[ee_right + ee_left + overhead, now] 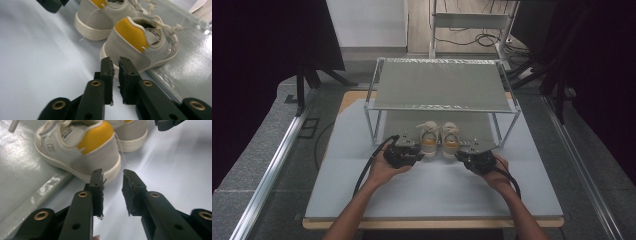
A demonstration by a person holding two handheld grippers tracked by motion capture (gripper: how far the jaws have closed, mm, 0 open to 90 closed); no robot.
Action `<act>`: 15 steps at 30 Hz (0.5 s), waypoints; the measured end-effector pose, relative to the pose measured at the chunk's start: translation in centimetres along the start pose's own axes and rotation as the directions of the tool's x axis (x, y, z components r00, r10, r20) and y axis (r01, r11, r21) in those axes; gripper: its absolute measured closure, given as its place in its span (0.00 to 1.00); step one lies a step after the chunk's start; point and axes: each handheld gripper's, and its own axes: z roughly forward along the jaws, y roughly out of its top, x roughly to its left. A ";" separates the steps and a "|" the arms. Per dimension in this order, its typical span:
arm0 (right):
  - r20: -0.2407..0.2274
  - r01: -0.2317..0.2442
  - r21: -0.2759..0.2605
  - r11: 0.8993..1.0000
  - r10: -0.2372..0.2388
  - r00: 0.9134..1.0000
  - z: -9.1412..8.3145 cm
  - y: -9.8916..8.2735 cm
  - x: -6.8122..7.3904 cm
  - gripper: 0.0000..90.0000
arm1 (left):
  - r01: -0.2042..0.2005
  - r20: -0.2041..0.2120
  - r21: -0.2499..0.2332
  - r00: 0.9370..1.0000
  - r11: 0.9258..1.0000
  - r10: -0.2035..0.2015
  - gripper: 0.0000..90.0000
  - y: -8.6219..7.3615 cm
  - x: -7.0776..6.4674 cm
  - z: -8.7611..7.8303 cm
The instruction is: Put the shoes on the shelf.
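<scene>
Both hand-held grippers empty, behind the shoe heels.
Shoes (439, 139) sit at the rack (442, 90) front; left hand-held gripper (112, 178) apart, right hand-held gripper (115, 65) nearly together. Widen right before pinching heel.

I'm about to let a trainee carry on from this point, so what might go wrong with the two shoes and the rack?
1. The loose laces on the right shoe could snag on a jaw as the right gripper closes in.
2. The left gripper sits off the left shoe heel's corner; gripping there might twist the shoe.
3. Both shoes stand under the rack's upper shelf, so lifting them could bump the shelf.
</scene>
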 end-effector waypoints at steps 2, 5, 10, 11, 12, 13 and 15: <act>0.004 -0.036 -0.005 0.999 0.036 0.999 0.6 0.2 -0.2 0.95 | 0.015 -0.002 0.001 1.000 1.000 -0.015 0.82 0.3 0.2 0.6; 0.000 -0.072 -0.009 0.997 0.072 0.997 1.1 0.7 -0.5 0.98 | 0.019 0.010 -0.004 1.000 1.000 -0.019 0.84 0.7 0.3 1.3; 0.030 -0.081 -0.008 0.997 0.081 0.996 1.7 0.9 -0.2 0.98 | 0.022 0.007 0.001 1.000 1.000 -0.022 0.84 1.3 0.5 2.1; 0.044 -0.085 -0.007 0.996 0.085 0.995 1.8 0.9 -0.3 0.98 | 0.026 0.008 0.000 1.000 1.000 -0.026 0.84 1.3 0.6 2.2; 0.046 -0.094 -0.009 0.996 0.094 0.994 1.9 0.9 -0.3 0.98 | 0.032 0.010 -0.001 0.999 1.000 -0.032 0.84 1.3 0.8 2.3; 0.051 -0.099 -0.010 0.995 0.100 0.994 2.0 0.9 -0.3 0.98 | 0.033 0.010 0.001 0.999 0.999 -0.033 0.84 1.4 0.9 2.3; 0.061 -0.104 -0.010 0.995 0.104 0.993 2.2 1.0 -0.4 0.98 | 0.033 0.008 0.004 0.999 0.999 -0.033 0.84 1.5 1.1 2.5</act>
